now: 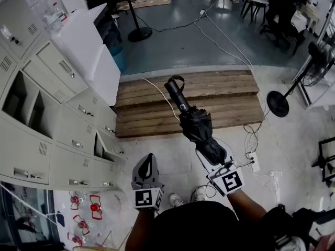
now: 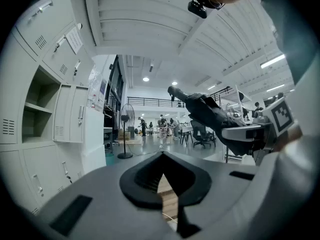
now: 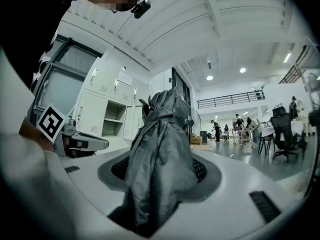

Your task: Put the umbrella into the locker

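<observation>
**Right tool grips the folded umbrella; left tool closed and empty**

The right tool [image 1: 213, 160] is clamped on the lower end of the folded black umbrella [image 1: 196, 127], and the dark fabric bunches between its jaws in the right gripper view. The umbrella sticks out ahead of the tool and is held in the air, apart from the lockers. Its handle [image 1: 176, 94] is at the far end and carries a strap loop. The left tool [image 1: 148, 163] is just beside the right one, on the locker side. Its jaws meet at the tips and nothing is caught between them.

In the head view, a wooden pallet [image 1: 157, 101] lies on the floor below the umbrella. The bank of grey lockers [image 1: 63, 124] runs along the left. One compartment [image 1: 23, 103] stands open and shows a shelf inside, and a lower door [image 1: 102, 145] is ajar. White panels [image 1: 86, 46] lean against the far end of the lockers. A standing fan [image 1: 277, 103] is to the right of the pallet, and cables [image 1: 225, 41] trail across the floor.
</observation>
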`<state>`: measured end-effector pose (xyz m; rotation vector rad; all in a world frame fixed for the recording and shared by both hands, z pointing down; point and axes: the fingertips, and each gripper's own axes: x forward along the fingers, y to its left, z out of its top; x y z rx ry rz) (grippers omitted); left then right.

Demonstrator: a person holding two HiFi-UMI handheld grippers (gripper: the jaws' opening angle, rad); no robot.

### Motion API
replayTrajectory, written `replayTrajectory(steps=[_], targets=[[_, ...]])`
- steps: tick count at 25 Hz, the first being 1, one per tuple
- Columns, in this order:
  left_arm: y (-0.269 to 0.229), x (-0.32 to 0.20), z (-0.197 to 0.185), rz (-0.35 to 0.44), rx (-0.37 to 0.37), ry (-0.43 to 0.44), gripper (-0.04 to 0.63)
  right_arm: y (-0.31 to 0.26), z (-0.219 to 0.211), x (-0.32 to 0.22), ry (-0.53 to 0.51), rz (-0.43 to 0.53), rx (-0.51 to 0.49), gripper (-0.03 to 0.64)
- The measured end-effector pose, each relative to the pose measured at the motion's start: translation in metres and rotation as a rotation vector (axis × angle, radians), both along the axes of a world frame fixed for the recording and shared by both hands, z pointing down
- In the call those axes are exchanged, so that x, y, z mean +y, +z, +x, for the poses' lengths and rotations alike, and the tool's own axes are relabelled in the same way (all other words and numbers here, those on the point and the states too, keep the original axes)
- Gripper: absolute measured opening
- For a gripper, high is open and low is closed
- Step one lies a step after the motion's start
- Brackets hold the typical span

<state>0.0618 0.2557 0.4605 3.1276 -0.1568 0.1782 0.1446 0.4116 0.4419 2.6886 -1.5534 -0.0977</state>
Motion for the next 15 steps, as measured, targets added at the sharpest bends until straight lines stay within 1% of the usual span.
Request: replayTrajectory(steps=[4,8,12,15], targets=[[0.003,-0.002,-0.009,-0.005,0.000,-0.001,-0.005,-0.003,-0.008,-0.001,-0.009,0.006,-0.002,0.225],[0.006,-0.009,-0.020,-0.014,0.010,-0.019,-0.005,-0.005,-0.013,0.000,-0.006,0.027,-0.039,0.225],[0.004,-0.014,-0.030,-0.010,0.005,-0.031,-0.005,-0.010,-0.018,-0.002,-0.010,0.041,-0.025,0.225],[-0.003,-0.018,-0.036,-0.009,0.025,-0.034,-0.005,-0.015,-0.023,-0.007,-0.025,0.057,-0.023,0.227]])
